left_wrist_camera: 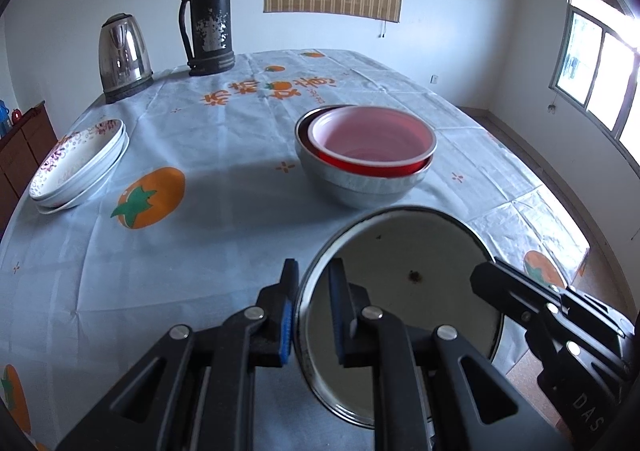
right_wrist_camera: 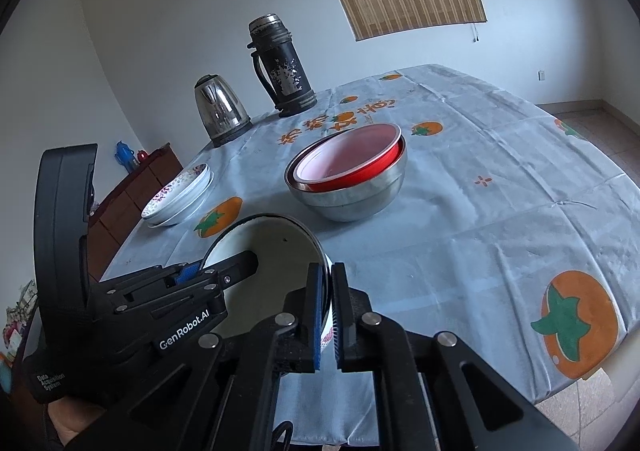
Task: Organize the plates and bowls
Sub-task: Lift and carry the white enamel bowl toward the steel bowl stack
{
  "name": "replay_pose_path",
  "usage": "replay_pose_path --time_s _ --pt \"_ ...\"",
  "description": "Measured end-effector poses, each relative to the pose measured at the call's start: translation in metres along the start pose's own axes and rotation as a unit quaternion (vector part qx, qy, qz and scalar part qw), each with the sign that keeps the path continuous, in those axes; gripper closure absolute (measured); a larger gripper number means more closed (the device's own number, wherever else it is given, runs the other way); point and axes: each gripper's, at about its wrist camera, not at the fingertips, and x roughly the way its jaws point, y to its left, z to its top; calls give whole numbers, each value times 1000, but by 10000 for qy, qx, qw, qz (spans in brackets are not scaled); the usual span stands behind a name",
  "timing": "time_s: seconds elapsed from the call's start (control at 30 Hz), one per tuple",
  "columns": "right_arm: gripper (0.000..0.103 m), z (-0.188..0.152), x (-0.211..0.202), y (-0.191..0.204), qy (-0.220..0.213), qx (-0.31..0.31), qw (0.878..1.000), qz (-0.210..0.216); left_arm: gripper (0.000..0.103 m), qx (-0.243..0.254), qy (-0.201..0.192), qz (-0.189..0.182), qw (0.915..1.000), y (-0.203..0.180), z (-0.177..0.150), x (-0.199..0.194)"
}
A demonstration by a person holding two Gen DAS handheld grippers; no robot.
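Note:
Both grippers hold one white enamel bowl with a dark rim (left_wrist_camera: 404, 291), also seen in the right wrist view (right_wrist_camera: 276, 251), above the table's near edge. My left gripper (left_wrist_camera: 314, 283) is shut on its left rim. My right gripper (right_wrist_camera: 332, 295) is shut on its right rim and shows in the left wrist view (left_wrist_camera: 496, 283). A red bowl (left_wrist_camera: 372, 141) sits nested in a steel bowl (left_wrist_camera: 360, 187) mid-table; the pair shows in the right wrist view (right_wrist_camera: 348, 179). A stack of white patterned plates (left_wrist_camera: 80, 163) lies at the left, also in the right wrist view (right_wrist_camera: 178, 195).
A steel kettle (left_wrist_camera: 122, 55) and a dark worn thermos (left_wrist_camera: 208, 17) stand at the table's far left. The tablecloth (left_wrist_camera: 224, 235) is pale blue with orange fruit prints. A wooden cabinet (right_wrist_camera: 132, 191) stands left of the table.

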Motion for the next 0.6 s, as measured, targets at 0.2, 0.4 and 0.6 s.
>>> replay_pose_path --time_s 0.2,0.4,0.6 --pt "98 0 -2 2 -19 -6 10000 -4 90 -36 -2 -32 10000 1 -1 0" --pt "98 1 -1 2 -23 -8 10000 0 90 -62 -7 -68 10000 2 0 -1" --pt "98 4 -3 4 -47 -51 10000 5 90 -79 -48 -84 9999 3 3 -3"
